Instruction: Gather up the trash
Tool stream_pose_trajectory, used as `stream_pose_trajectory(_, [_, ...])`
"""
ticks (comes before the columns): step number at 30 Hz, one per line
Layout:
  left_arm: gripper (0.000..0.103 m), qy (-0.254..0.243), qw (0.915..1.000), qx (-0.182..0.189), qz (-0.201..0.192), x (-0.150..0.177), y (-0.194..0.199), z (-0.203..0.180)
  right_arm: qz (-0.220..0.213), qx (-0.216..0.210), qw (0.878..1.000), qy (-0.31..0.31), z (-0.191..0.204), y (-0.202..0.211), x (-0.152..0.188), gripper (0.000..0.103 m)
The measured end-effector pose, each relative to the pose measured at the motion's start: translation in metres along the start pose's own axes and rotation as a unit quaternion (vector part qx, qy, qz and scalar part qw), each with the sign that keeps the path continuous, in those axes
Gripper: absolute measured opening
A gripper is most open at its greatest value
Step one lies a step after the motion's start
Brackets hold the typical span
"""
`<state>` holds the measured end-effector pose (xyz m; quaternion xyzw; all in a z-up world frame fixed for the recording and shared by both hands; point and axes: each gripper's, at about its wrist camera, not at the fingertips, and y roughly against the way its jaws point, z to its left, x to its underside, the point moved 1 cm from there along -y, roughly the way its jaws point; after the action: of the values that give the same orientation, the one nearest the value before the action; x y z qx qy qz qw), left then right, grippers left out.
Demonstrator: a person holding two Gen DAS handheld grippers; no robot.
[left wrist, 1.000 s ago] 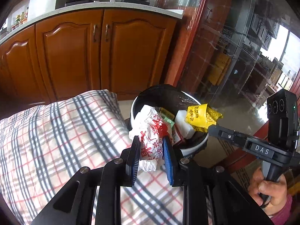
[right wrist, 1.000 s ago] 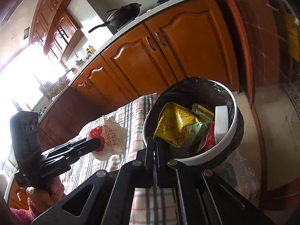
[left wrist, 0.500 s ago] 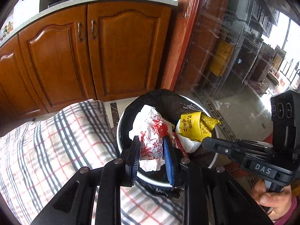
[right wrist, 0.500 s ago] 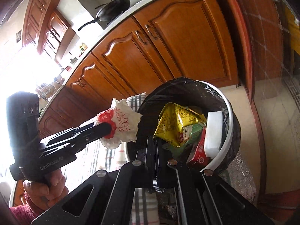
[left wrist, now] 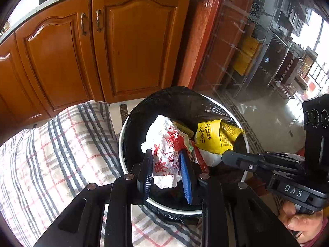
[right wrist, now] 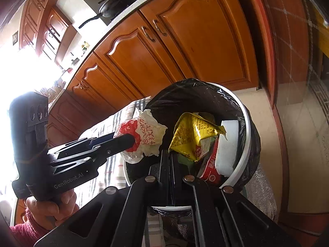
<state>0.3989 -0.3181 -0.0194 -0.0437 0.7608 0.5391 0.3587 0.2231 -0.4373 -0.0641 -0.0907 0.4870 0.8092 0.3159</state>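
The left hand-held gripper (left wrist: pixel 167 169) pinches a crumpled white wrapper (left wrist: pixel 164 144) with red print, holding it over the near edge of a white trash bin (left wrist: pixel 123 127) lined with a black bag. The right hand-held gripper (right wrist: pixel 171 164), its fingers pressed together and empty, points into the bin just below a yellow packet (right wrist: pixel 193 135).

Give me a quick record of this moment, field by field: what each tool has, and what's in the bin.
left tool: shut on white-and-red wrapper, held over the bin
right tool: shut, empty, at the bin's near rim
bin liner: black bag
bin contents: yellow packet, white foam block, red packet
beside bin: plaid cloth
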Motion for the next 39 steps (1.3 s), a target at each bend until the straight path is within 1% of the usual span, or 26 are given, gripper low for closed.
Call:
stream_pose_trajectory(4, [0.028, -0.001, 1.0, -0.003, 0.008, -0.001, 0.0, 0.0, 0.001, 0.0, 1.0, -0.005, -0.003, -0.002, 0.0, 0.002])
stream_pose_trajectory(5, [0.029, -0.003, 0.9999, -0.002, 0.011, -0.001, 0.001, -0.001, -0.001, -0.004, 1.0, -0.01, -0.005, -0.001, -0.001, 0.007])
stream_pose_trajectory(6, [0.029, -0.005, 0.9999, -0.003, 0.012, -0.001, 0.001, -0.002, -0.002, -0.007, 1.0, -0.016, -0.006, -0.001, -0.001, 0.007])
stream_pose_trajectory(8, [0.036, -0.008, 0.9999, -0.006, 0.007, -0.001, 0.004, -0.003, -0.005, -0.017, 0.999, -0.027, -0.01, 0.001, -0.002, 0.011])
stream_pose_trajectory(12, [0.042, -0.005, 1.0, -0.004, -0.002, 0.003, 0.014, -0.002, -0.011, -0.02, 0.999, -0.035, -0.012, 0.006, -0.001, 0.014])
stream_pose_trajectory(13, [0.046, -0.004, 1.0, -0.004, -0.004, 0.005, 0.017, -0.001, -0.013, -0.021, 0.999, -0.036, -0.013, 0.008, 0.0, 0.015])
stream_pose_trajectory(14, [0.049, -0.002, 1.0, -0.004, -0.007, 0.006, 0.02, 0.0, -0.016, -0.021, 0.999, -0.037, -0.012, 0.011, 0.001, 0.017])
stream_pose_trajectory(15, [0.049, 0.0, 0.9999, -0.005, -0.011, 0.009, 0.024, 0.001, -0.018, -0.021, 0.999, -0.038, -0.011, 0.012, 0.002, 0.02])
stream_pose_trajectory(17, [0.049, 0.004, 0.9999, -0.004, -0.015, 0.015, 0.03, 0.005, -0.022, -0.022, 0.999, -0.041, -0.011, 0.015, 0.005, 0.03])
stream_pose_trajectory(19, [0.049, 0.011, 0.9997, -0.002, -0.02, 0.023, 0.038, 0.01, -0.026, -0.023, 0.998, -0.044, -0.009, 0.019, 0.007, 0.032])
stream_pose_trajectory(21, [0.049, 0.026, 0.9993, 0.0, -0.026, 0.035, 0.049, 0.018, -0.032, -0.024, 0.998, -0.047, -0.007, 0.024, 0.012, 0.034])
stream_pose_trajectory(23, [0.049, 0.041, 0.9985, 0.001, -0.035, 0.048, 0.06, 0.024, -0.043, -0.028, 0.997, -0.054, -0.005, 0.031, 0.017, 0.043])
stream_pose_trajectory(26, [0.049, 0.07, 0.9961, 0.004, -0.053, 0.071, 0.079, 0.034, -0.059, -0.027, 0.996, -0.059, 0.001, 0.038, 0.028, 0.047])
stream_pose_trajectory(29, [0.049, 0.092, 0.9932, 0.006, -0.071, 0.096, 0.097, 0.043, -0.068, -0.027, 0.995, -0.064, 0.01, 0.042, 0.042, 0.05])
stream_pose_trajectory(31, [0.05, 0.105, 0.991, 0.001, -0.084, 0.114, 0.111, 0.047, -0.075, -0.025, 0.995, -0.063, 0.019, 0.044, 0.053, 0.052])
stream_pose_trajectory(35, [0.052, 0.122, 0.9867, -0.01, -0.107, 0.148, 0.137, 0.053, -0.094, -0.017, 0.994, -0.053, 0.042, 0.05, 0.075, 0.063])
stream_pose_trajectory(39, [0.056, 0.135, 0.9829, -0.016, -0.125, 0.185, 0.161, 0.056, -0.112, -0.006, 0.993, -0.042, 0.066, 0.055, 0.098, 0.066])
